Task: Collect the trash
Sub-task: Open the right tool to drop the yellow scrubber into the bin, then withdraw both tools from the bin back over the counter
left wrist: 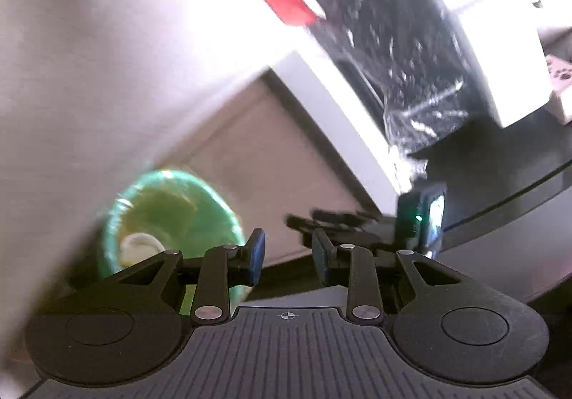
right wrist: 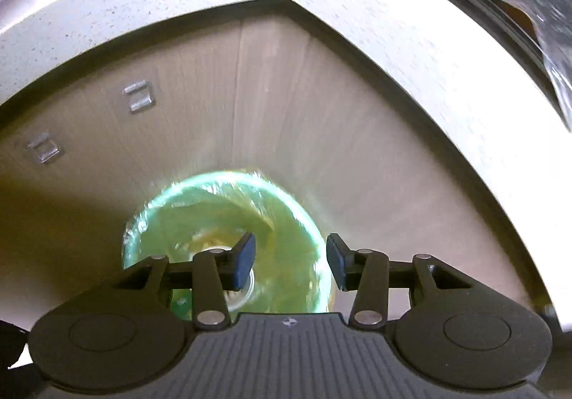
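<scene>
Green-lined trash bin [right wrist: 228, 220], low in frame, sits beneath right gripper [right wrist: 290, 261] and left gripper [left wrist: 289, 256], fingers spread, empty.

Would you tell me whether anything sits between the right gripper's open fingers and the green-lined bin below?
Nothing does. In the right wrist view the right gripper hangs open over the green-lined bin, with only air between; some trash lies inside.

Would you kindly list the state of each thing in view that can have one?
Left claw: open, empty.
Right claw: open, empty, above the bin.
Round bin with green plastic liner: open-topped, trash inside.
Crumpled black plastic bag: draped over the white counter.
</scene>
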`<state>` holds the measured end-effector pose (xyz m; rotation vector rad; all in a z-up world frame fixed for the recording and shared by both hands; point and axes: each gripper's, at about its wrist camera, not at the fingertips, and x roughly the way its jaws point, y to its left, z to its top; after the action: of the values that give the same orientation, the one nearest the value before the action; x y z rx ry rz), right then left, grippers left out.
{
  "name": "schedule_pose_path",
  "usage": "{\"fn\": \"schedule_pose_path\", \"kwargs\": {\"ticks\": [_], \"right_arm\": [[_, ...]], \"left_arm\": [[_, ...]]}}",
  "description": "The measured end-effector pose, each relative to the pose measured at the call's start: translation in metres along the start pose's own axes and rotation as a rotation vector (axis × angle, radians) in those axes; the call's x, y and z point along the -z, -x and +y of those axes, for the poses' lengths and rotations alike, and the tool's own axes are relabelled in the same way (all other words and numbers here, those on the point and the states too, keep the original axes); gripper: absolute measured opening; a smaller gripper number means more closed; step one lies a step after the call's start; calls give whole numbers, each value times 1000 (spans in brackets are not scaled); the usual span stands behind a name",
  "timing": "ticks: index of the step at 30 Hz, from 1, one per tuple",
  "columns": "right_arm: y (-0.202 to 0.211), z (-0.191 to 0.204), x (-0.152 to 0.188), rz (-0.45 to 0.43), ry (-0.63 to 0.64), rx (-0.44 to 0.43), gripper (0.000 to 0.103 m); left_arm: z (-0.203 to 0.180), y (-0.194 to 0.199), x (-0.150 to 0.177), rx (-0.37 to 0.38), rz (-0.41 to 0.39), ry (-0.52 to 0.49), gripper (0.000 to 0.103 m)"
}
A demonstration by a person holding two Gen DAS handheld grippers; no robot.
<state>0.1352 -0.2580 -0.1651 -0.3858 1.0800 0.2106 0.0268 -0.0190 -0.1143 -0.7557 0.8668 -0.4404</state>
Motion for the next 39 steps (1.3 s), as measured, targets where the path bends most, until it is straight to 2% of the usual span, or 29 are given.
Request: {"fn": "schedule_pose_path", "kwargs": {"ticks": [2, 5, 8, 10, 12, 16, 18, 21, 23, 26, 31, 35, 39], "right_arm": [[9, 0, 6, 4, -47, 18, 46], [14, 3, 17, 6, -99, 57, 58], [9, 14, 28, 10, -109, 120, 59], [5, 20, 34, 2, -121, 176, 59], [-1, 25, 42, 6, -133, 224, 59], [-18, 24, 61, 78, -186, 306, 59], [-24, 19, 73, 108, -233, 323, 59], [-31, 16, 91, 146, -270, 368, 59], [-30, 12, 101, 171, -310, 388, 59], [-23, 4, 111, 188, -366, 387, 59], [-12, 6, 116, 192, -377, 393, 59], [-7, 8, 100, 172, -352, 366, 59], [-10, 14, 84, 118, -348, 291, 60]], "left_arm": [[5, 25, -2, -2, -42, -33, 32], [2, 54, -4, -38, -136, -141, 32], [-3, 65, -3, -73, -201, -263, 33], [-3, 63, -4, -112, -184, -335, 33], [-1, 59, -6, -117, -147, -357, 33], [10, 53, -10, -68, -95, -363, 33], [16, 52, -10, -60, -96, -369, 33], [24, 52, -13, -34, -100, -324, 33], [25, 49, -14, -45, -86, -320, 33], [24, 48, -12, -51, -87, -351, 32], [22, 49, -9, -66, -101, -373, 32], [23, 50, -9, -73, -118, -373, 32], [20, 47, -8, -89, -143, -396, 31]]}}
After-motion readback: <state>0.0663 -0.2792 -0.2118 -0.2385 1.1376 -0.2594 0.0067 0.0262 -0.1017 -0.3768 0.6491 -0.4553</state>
